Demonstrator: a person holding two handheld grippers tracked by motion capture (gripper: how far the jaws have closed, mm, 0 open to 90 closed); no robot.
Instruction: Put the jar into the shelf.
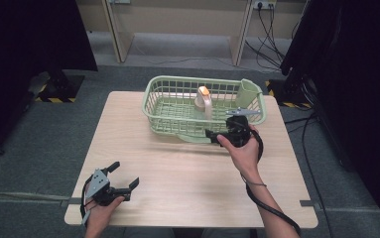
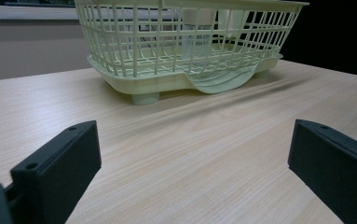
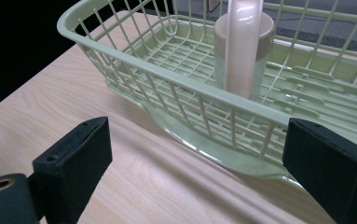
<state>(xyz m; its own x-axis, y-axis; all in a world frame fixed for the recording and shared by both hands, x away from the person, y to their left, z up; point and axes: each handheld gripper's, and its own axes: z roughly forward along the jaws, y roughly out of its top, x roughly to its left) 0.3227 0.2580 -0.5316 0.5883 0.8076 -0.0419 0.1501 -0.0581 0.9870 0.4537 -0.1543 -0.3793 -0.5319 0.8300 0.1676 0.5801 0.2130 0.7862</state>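
— Where's the cup?
— The cup (image 1: 203, 100) stands upright in the green basket (image 1: 158, 87) at the table's (image 1: 177, 173) twelve o'clock.
— And the claws?
— The right claw (image 1: 212, 136) gapes empty just beside the basket's near wall; the left claw (image 1: 124, 176) is spread apart at seven o'clock. Grey carpet surrounds the table.

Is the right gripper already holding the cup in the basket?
No. The right gripper is open at the green basket wall, with the cup standing inside.

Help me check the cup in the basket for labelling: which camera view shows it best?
The right gripper view: the cup stands close, its handle facing the camera, above the green basket wall. The high view shows the cup small but whole. The left gripper view shows it faint behind the basket's bars.
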